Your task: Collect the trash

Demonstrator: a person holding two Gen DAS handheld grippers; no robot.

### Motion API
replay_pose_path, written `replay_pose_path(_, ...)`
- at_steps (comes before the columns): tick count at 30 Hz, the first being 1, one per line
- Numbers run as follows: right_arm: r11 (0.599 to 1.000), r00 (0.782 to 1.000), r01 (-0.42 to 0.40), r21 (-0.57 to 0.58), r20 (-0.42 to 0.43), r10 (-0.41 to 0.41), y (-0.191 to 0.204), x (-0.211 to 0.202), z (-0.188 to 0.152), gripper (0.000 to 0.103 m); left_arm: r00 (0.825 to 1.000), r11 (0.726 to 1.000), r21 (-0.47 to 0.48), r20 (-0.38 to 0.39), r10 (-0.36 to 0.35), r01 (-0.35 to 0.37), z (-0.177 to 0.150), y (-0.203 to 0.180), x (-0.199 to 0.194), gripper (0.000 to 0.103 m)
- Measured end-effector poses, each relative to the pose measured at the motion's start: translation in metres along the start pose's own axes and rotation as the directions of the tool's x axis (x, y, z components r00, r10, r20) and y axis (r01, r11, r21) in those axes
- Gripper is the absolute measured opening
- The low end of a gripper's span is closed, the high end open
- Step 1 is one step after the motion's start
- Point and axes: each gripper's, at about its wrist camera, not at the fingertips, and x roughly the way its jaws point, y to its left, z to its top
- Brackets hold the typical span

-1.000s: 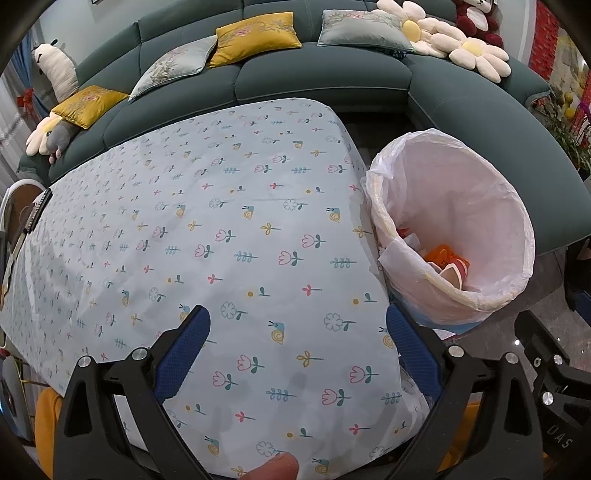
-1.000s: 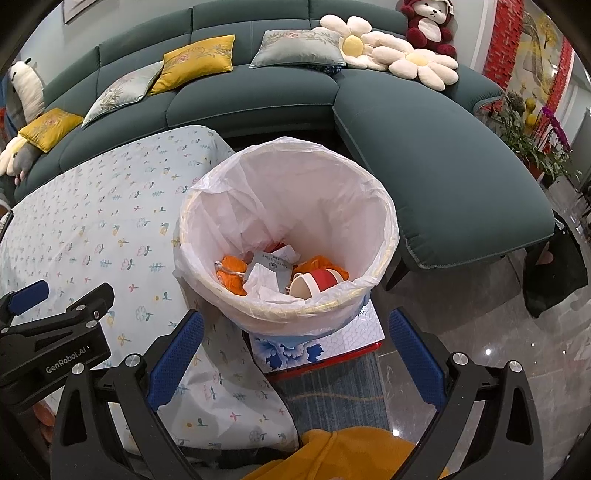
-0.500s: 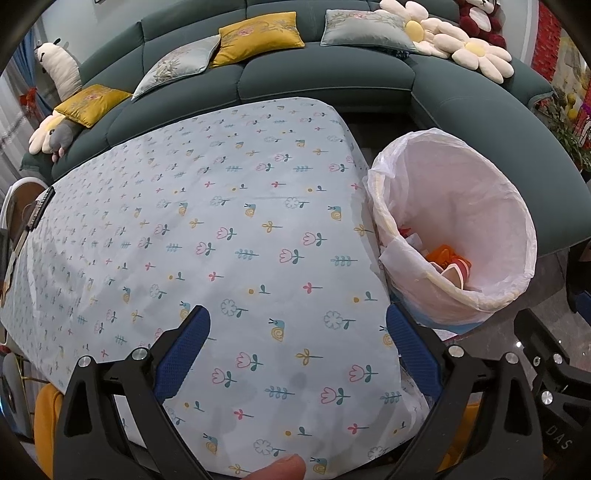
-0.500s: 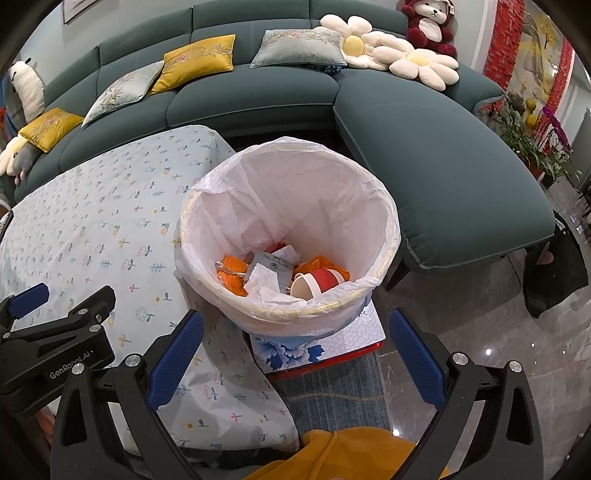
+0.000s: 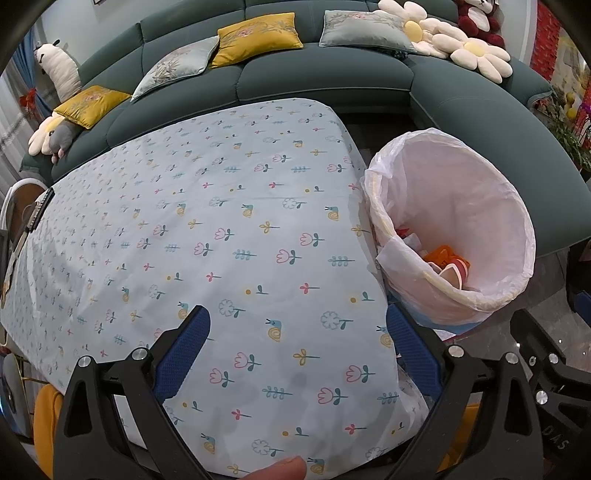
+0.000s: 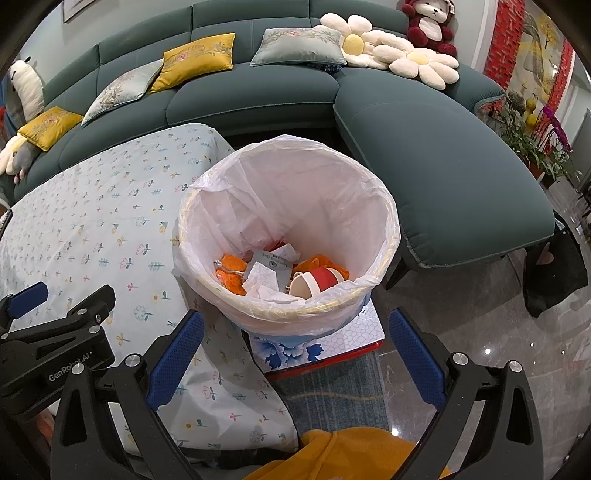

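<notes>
Both claws, left [image 5: 295,354] and right [image 6: 295,350], stay spread; bin [image 6: 384,206] unmoved

Setting: a home living room. You face a curved teal fabric sectional sofa [image 6: 424,147] with mustard-yellow embroidered cushions [image 6: 195,61], grey-green embroidered cushions [image 6: 301,46], cream daisy-shaped plush pillows [image 6: 406,59] and a dark red and white teddy bear [image 6: 430,27]. You also have a table under a pale blue flower-and-snail printed cloth [image 5: 221,240], a white-bagged round waste bin [image 6: 388,236], potted flowering plants [image 6: 535,136], red wall decorations [image 6: 506,44] and a glossy grey stone floor [image 6: 480,325].
</notes>
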Motion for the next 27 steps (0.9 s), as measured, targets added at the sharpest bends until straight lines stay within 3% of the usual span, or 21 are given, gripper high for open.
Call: replay_pose_path(27, 1.0, 1.0, 0.001, -0.005, -0.001, -0.001, 0.0011, 0.0024, 0.0003, 0.096, 1.0, 1.0, 0.008, 0.002, 0.005, -0.005, -0.0005, -0.0015, -0.0014, 0.092)
